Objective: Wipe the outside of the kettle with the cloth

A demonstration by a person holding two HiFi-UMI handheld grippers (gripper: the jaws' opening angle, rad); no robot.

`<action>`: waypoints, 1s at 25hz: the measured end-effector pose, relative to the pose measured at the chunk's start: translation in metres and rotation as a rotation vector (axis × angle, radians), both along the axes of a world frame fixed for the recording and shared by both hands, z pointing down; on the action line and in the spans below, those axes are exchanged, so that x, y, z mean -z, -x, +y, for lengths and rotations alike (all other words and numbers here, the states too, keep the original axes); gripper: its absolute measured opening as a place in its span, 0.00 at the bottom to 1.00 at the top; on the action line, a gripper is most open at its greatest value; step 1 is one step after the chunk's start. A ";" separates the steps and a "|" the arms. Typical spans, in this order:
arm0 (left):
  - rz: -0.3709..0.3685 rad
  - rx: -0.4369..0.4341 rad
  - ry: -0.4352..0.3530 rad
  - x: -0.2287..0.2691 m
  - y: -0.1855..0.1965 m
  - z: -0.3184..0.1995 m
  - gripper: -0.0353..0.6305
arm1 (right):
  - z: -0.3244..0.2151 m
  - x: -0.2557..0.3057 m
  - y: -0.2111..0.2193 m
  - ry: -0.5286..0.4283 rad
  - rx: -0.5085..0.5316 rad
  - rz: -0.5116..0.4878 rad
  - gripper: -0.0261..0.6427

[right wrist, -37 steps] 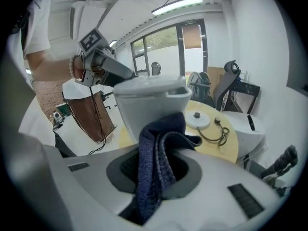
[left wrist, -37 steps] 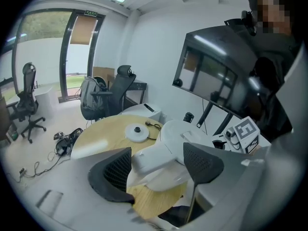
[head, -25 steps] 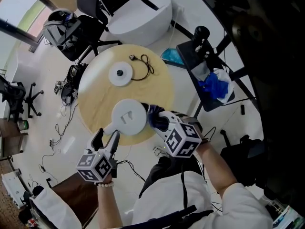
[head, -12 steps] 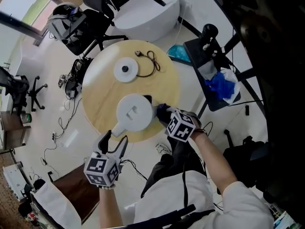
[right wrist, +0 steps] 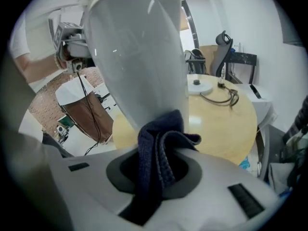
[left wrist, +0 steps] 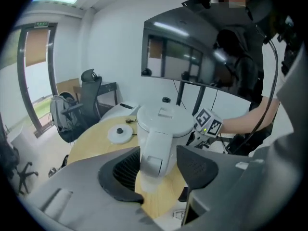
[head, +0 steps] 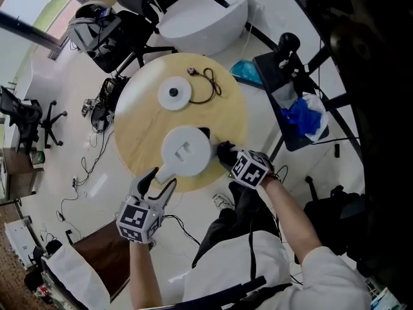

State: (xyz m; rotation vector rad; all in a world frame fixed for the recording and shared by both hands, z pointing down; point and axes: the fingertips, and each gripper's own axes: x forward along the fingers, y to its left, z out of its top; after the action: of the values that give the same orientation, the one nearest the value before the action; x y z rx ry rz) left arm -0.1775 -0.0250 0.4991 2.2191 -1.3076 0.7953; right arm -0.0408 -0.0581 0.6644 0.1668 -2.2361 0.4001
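Note:
A white kettle (head: pixel 186 151) stands near the front edge of the round wooden table (head: pixel 226 112), its handle (head: pixel 161 172) pointing toward me. My left gripper (head: pixel 160 181) has the handle (left wrist: pixel 155 150) between its jaws. The jaws are closing, with a little gap still showing beside each pad. My right gripper (head: pixel 226 155) is shut on a dark blue cloth (right wrist: pixel 156 150). The folded cloth rests against the kettle's lower right side (right wrist: pixel 139 66). In the left gripper view the right gripper's marker cube (left wrist: pixel 208 121) shows beside the kettle (left wrist: pixel 163 121).
The kettle's round base (head: pixel 174 93) and its black cord (head: pixel 210 84) lie on the far part of the table. Office chairs (head: pixel 97 28), a white pod (head: pixel 203 15) and a black stand holding a blue bag (head: pixel 298 115) surround the table. The kettle is close to the table's rim (head: pixel 193 189).
The right gripper with the cloth has sunk down the kettle's side. The left gripper has rolled and its jaws have narrowed around the handle.

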 end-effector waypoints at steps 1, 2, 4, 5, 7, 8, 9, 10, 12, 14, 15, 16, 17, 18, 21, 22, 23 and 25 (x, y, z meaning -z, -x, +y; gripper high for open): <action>-0.019 0.000 -0.011 -0.001 0.001 -0.001 0.36 | -0.001 0.014 0.001 -0.023 0.006 -0.013 0.14; -0.032 -0.001 -0.020 -0.001 0.002 -0.001 0.35 | -0.003 0.029 0.001 -0.054 0.014 -0.025 0.14; -0.045 -0.011 -0.036 -0.001 0.002 0.000 0.34 | -0.008 0.063 0.003 -0.126 0.033 -0.046 0.14; -0.047 -0.018 -0.041 -0.001 0.002 0.001 0.33 | -0.010 0.079 0.004 -0.162 0.044 -0.053 0.14; -0.058 -0.030 -0.042 -0.002 0.002 0.004 0.32 | -0.012 0.109 0.007 -0.229 0.067 -0.063 0.14; -0.072 -0.040 -0.042 -0.003 0.002 0.005 0.32 | -0.014 0.121 0.008 -0.262 0.077 -0.065 0.14; -0.085 -0.051 -0.046 -0.003 0.000 0.004 0.31 | -0.015 0.133 0.008 -0.295 0.087 -0.062 0.14; -0.092 -0.060 -0.053 -0.002 -0.002 0.003 0.30 | -0.017 0.142 0.008 -0.328 0.099 -0.053 0.14; -0.096 -0.071 -0.056 -0.004 -0.003 0.005 0.30 | -0.019 0.157 0.008 -0.394 0.128 -0.020 0.14; -0.093 -0.080 -0.059 -0.004 -0.003 0.006 0.30 | -0.021 0.162 0.009 -0.441 0.155 0.009 0.14; -0.087 -0.086 -0.064 -0.002 -0.004 0.005 0.30 | -0.023 0.161 0.009 -0.452 0.168 0.020 0.14; -0.082 -0.094 -0.067 -0.001 -0.006 0.005 0.30 | -0.025 0.158 0.008 -0.454 0.181 0.028 0.15; -0.077 -0.104 -0.068 0.000 -0.007 0.005 0.30 | -0.027 0.154 0.008 -0.450 0.195 0.034 0.15; -0.073 -0.113 -0.068 -0.001 -0.008 0.004 0.30 | -0.029 0.150 0.007 -0.441 0.212 0.039 0.15; -0.068 -0.130 -0.068 -0.003 -0.006 0.005 0.30 | -0.034 0.135 0.007 -0.405 0.271 0.058 0.15; -0.063 -0.128 -0.067 -0.002 -0.006 0.004 0.30 | -0.034 0.128 0.007 -0.384 0.283 0.062 0.15; -0.058 -0.123 -0.064 -0.001 -0.006 0.004 0.30 | -0.034 0.120 0.008 -0.360 0.290 0.065 0.15; -0.056 -0.106 -0.049 -0.003 -0.005 0.006 0.30 | -0.030 0.099 0.008 -0.304 0.288 0.073 0.15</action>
State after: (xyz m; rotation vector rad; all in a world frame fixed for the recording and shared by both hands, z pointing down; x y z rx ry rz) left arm -0.1727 -0.0191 0.5016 2.3370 -1.2562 0.8793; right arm -0.0487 -0.0882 0.5658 0.0163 -2.1963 -0.1001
